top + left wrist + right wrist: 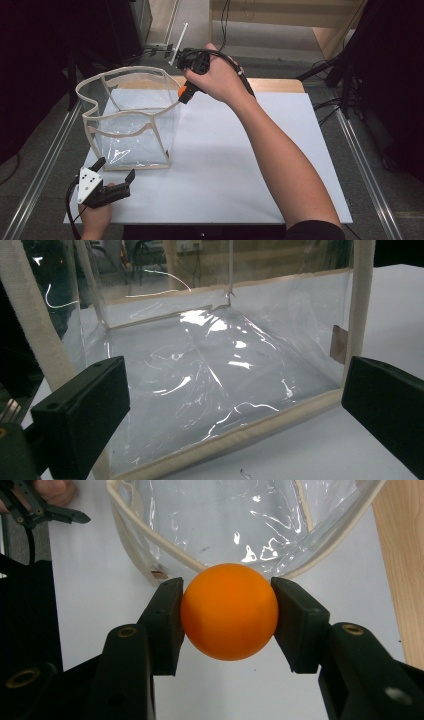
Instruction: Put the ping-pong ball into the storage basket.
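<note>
Right gripper (227,620) clamps the ball (229,611) just outside the bag (131,117) rim. Left gripper (114,171) gapes empty beside the bag's near wall. Risk: released short, the ball strikes the sagging rim and rolls away.

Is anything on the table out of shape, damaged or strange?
Yes: the clear bag is misshapen. Its cream rim sags and waves instead of keeping straight, and the plastic floor bulges and wrinkles. The orange ball, held in the right tool beside the rim, looks intact.
</note>
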Demonstrator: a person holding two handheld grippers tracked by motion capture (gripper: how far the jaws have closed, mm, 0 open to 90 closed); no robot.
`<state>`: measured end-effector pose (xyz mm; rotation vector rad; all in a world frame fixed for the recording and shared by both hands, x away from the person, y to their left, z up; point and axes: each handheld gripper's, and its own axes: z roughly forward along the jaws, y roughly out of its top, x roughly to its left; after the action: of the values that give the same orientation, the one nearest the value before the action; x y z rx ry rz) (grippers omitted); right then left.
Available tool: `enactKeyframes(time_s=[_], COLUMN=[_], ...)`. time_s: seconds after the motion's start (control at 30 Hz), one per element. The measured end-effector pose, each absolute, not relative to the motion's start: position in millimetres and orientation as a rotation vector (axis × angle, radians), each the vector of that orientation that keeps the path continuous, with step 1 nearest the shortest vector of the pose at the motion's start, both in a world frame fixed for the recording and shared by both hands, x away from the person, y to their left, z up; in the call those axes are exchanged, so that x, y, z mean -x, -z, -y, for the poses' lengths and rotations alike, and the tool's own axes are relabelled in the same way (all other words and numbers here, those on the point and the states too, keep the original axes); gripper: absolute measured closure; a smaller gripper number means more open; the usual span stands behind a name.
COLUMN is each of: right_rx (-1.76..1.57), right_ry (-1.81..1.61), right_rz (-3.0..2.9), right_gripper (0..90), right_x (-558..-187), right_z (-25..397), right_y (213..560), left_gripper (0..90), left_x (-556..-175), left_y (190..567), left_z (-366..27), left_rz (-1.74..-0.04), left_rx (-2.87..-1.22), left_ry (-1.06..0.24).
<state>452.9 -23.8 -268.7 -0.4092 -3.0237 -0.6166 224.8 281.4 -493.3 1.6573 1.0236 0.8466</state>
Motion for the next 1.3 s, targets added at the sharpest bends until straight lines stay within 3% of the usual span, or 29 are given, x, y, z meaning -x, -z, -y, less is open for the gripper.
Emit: enactKeyframes(time_s=[1.3], right_rx=[0.426], right_ry=[0.630], right_rz=[3.037], right_gripper=[46.6], right_x=[-466.3], right_z=[-11.5], right_y=[277.2], left_gripper=[0.0], left_x=[-224.5], left_y=[493.2], left_z=[-281.3], left_rz=[-1.021], left_rx=[-1.653], left_ry=[-0.841])
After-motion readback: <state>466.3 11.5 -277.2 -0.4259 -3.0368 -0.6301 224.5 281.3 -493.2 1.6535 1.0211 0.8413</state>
